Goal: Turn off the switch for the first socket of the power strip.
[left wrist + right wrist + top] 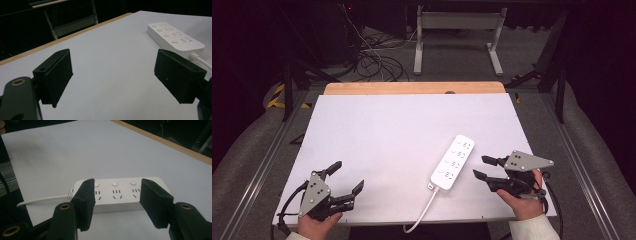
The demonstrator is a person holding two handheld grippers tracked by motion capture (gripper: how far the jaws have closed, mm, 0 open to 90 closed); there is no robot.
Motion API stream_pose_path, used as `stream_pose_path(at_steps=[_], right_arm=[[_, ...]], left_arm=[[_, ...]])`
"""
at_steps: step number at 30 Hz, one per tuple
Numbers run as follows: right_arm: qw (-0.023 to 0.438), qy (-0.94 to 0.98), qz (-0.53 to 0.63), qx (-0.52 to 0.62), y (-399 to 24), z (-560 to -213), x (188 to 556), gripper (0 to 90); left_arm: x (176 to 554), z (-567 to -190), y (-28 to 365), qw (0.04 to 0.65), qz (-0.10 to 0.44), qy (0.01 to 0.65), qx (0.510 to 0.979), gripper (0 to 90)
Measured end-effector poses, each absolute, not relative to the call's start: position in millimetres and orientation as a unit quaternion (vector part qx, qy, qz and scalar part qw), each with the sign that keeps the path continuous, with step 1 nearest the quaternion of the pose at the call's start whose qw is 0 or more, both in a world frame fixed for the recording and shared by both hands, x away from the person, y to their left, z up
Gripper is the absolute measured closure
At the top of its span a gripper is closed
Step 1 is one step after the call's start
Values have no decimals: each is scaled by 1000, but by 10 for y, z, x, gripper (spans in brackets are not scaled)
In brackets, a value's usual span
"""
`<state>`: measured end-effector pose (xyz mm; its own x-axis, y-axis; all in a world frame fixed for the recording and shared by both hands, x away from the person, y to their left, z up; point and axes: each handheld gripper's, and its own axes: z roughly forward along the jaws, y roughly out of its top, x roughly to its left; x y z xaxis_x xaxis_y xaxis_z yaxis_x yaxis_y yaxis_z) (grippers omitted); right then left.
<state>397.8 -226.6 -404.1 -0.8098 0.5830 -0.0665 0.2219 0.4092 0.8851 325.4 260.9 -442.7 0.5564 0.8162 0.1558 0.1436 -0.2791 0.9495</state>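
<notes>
Since the power strip (452,163) is the only thing on the tabletop (377,135), everything hangs on how it lies next to the right gripper (479,167). That gripper sits just to the right of the strip, jaws pointing at its long side, not touching it yet. The strip's long axis runs diagonally, from the cord end near the front edge of the tabletop up and away to the right, so the gripper comes at it side-on. In the right gripper view the strip (120,193) lies crosswise just beyond the jaws, which stand partly apart with nothing between them; my guess is they'd have to straddle the narrow width to pick it up. The left gripper (346,180) is well to the left of the strip, near the front edge, jaws spread wide and empty, so the right hand is clearly the nearer one. The white cord (422,212) runs off the strip's near end and drops over the front edge.

As for writing: no brand or label I can read, just round buttons and socket slots on the strip's top face
</notes>
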Motion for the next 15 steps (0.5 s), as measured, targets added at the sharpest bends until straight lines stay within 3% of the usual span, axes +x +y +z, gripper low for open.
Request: stream_pose_path(at_steps=[15], right_arm=[[172,830,483,219,-1902,-3948,4133,457]], left_arm=[[3267,-4435,2614,496,334,335,728,153]])
